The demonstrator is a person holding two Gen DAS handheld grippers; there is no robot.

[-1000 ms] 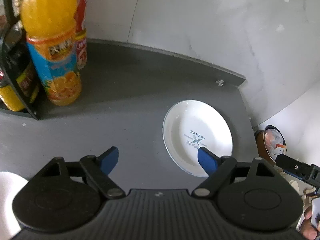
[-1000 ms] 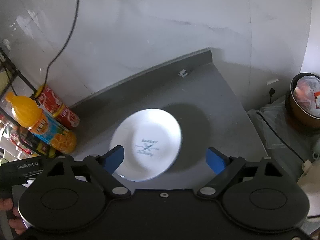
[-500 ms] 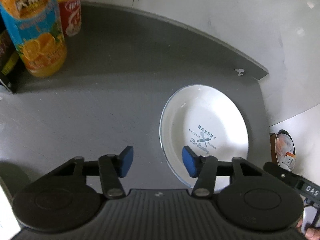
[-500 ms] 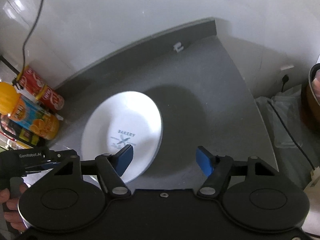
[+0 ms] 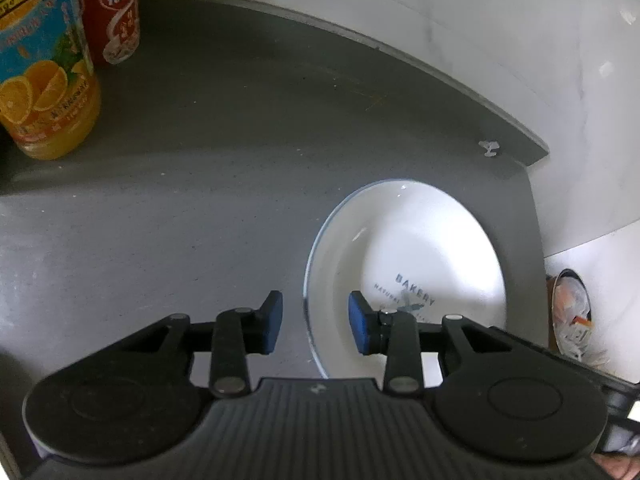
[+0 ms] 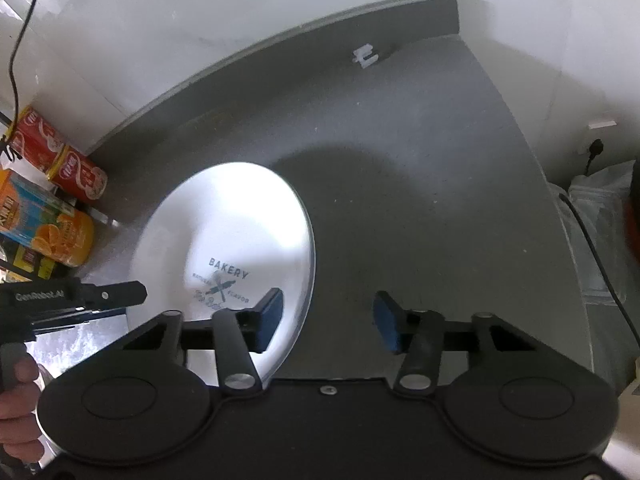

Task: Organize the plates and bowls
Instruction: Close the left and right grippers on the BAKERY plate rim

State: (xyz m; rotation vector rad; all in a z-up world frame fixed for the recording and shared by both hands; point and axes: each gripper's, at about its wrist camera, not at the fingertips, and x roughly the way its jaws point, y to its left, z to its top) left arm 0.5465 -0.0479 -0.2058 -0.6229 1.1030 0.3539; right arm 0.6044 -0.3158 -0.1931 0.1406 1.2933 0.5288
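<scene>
Two drink containers stand at the left of the grey desk (image 5: pixel 240 168), against its rear edge: an orange juice bottle (image 5: pixel 44 80) with liquid filling it as far up as the frame shows, and just behind it a red can (image 5: pixel 116 16), with a second red can (image 6: pixel 34 144) seen stacked on it in the right wrist view; whether the cans are sealed cannot be told. To their right, well apart from them and near the desk's right edge, lies the white plate (image 5: pixel 420 248), flat on the desk and holding nothing, with "BAKERY" printed in blue on its centre. The left gripper (image 5: pixel 316 326) sits low over the plate's left rim, its blue fingers (image 5: pixel 272 326) parted with a gap between them: one pad is over bare desk outside the rim, the other over the plate's inside, so the rim runs between them without being pinched. The right gripper (image 6: pixel 328 320) straddles the plate's opposite rim the same way, its fingers (image 6: pixel 270 318) spread wider, one over the plate and one over the desk. A small white clip (image 6: pixel 365 56) lies by the raised rear edge. Beyond the desk's right edge, lower down, a brown bin (image 5: pixel 570 312) holds crumpled white and orange scraps.
</scene>
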